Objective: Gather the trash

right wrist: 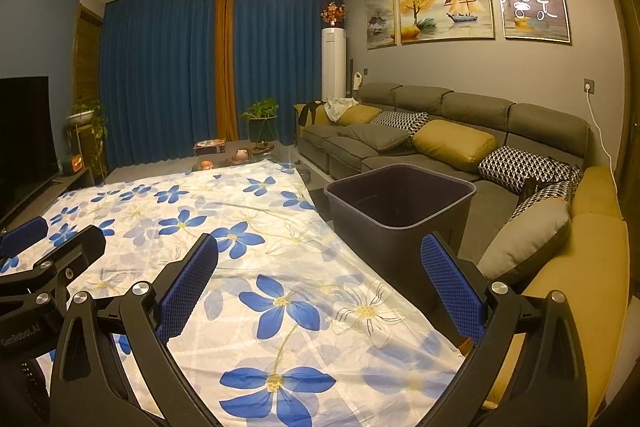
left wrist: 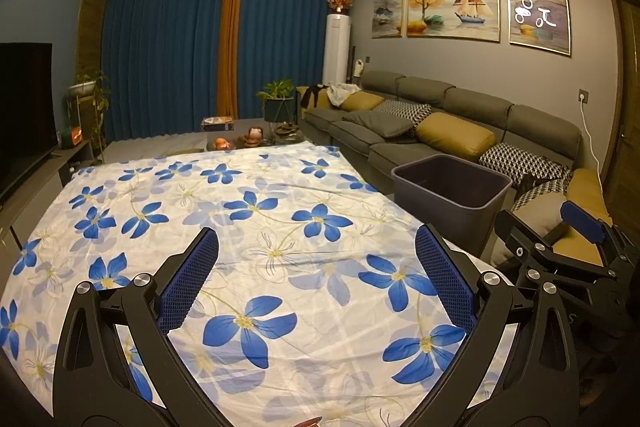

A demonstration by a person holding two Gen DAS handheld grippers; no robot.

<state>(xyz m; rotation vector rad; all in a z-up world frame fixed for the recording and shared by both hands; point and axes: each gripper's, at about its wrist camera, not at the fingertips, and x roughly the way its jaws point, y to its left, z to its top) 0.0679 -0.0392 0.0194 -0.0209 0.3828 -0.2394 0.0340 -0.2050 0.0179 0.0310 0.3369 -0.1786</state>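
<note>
While both tongs, left (left wrist: 316, 277) and right (right wrist: 320, 283), hang wide and empty over flowered cloth (left wrist: 248, 211) on desk, no trash visible. Bin (right wrist: 400, 211) just beside desk edge. Risk: pads snag loose cloth, dragging it.

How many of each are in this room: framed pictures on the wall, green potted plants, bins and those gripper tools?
Framed pictures: 3
Green potted plants: 2
Bin: 1
Left gripper and right gripper: 2
Total: 8
</note>
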